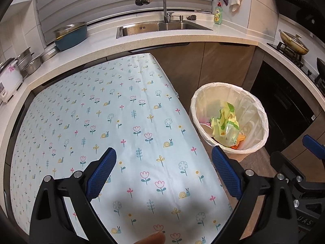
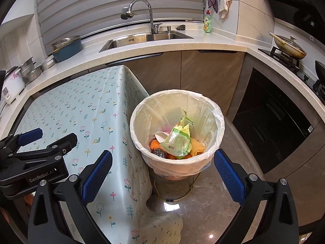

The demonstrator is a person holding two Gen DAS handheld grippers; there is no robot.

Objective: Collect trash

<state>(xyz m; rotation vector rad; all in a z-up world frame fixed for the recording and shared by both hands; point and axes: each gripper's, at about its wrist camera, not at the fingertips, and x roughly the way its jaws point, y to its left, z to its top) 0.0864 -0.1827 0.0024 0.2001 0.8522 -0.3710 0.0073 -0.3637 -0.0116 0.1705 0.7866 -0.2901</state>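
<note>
Right wrist: right tool (image 2: 162,174) wide, empty (left tool (image 1: 163,170) likewise, over tabletop (image 1: 126,93)); bin (image 2: 220,122) at 12 o'clock holds wrapper (image 2: 178,140).

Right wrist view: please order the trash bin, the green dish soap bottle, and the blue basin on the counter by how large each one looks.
1. trash bin, by far the largest, though it is also nearest the camera.
2. blue basin.
3. dish soap bottle, the smallest, standing far back beside the sink.
</note>
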